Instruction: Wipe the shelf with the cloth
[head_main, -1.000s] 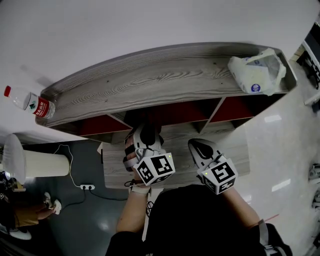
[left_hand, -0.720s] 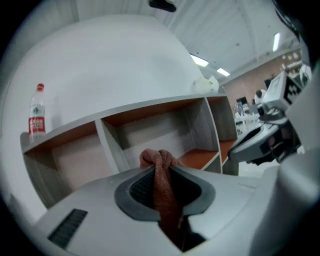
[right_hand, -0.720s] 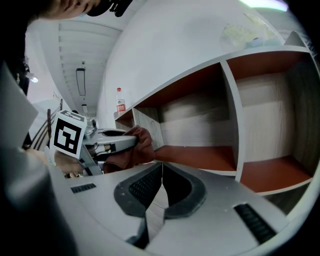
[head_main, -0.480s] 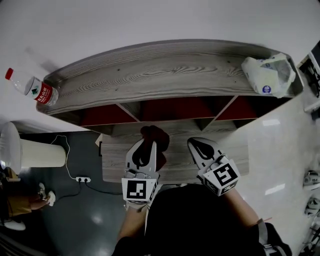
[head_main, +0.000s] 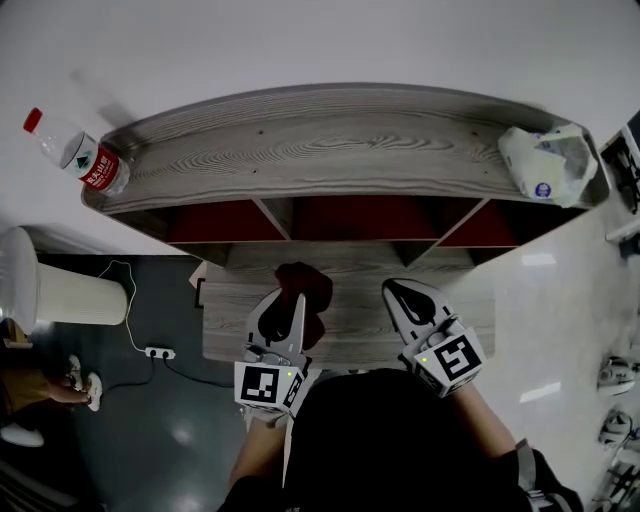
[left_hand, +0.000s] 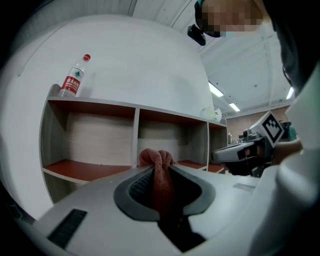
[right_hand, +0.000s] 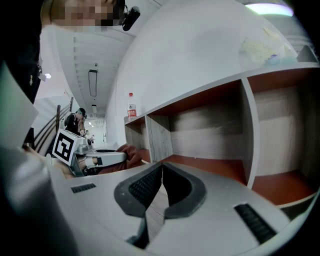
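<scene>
The left gripper (head_main: 284, 302) has its fingers clenched on the red cloth (head_main: 306, 284), held just before the shelf (head_main: 320, 150), seemingly touching no board; the right gripper (head_main: 398, 292) is clenched on nothing; wiping looks about to begin; next, press the cloth flat and sweep.

1. Draws the left gripper (head_main: 288, 303) back from under the top of the shelf (head_main: 330, 150), toward the body;
2. Rolls it so the marker cube (head_main: 268, 385) faces squarely up, no longer tilted;
3. Brings the pinched cloth (head_main: 308, 283) into plain sight over the lower board (head_main: 360, 325).
</scene>
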